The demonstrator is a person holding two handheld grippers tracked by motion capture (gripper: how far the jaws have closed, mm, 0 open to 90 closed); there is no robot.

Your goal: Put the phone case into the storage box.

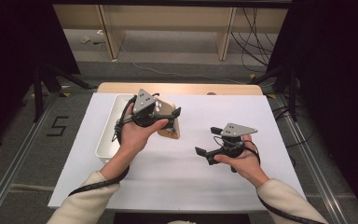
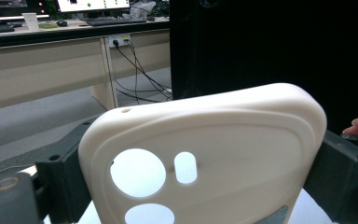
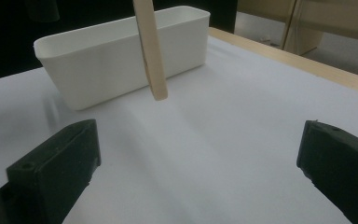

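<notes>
A cream phone case [image 1: 171, 129] with round camera cut-outs hangs above the white table sheet, just right of the white bin [image 1: 108, 133]. My left gripper [image 1: 168, 119] is shut on it. In the left gripper view the phone case [image 2: 223, 140] stands upright between the two black jaws, which press on its side edges, and my left gripper [image 2: 203, 191] is seen close up. My right gripper [image 1: 208, 141] is held to the right of the case with its jaws wide open and nothing between them. In the right gripper view the right gripper [image 3: 198, 172] faces the case [image 3: 151, 51], seen edge-on, and the bin [image 3: 121, 56].
The long white bin stands at the left of the white sheet [image 1: 223, 172]. A strip of wooden tabletop [image 1: 182, 88] shows along the far edge. Tripod legs and cables lie on the floor beyond and beside the table.
</notes>
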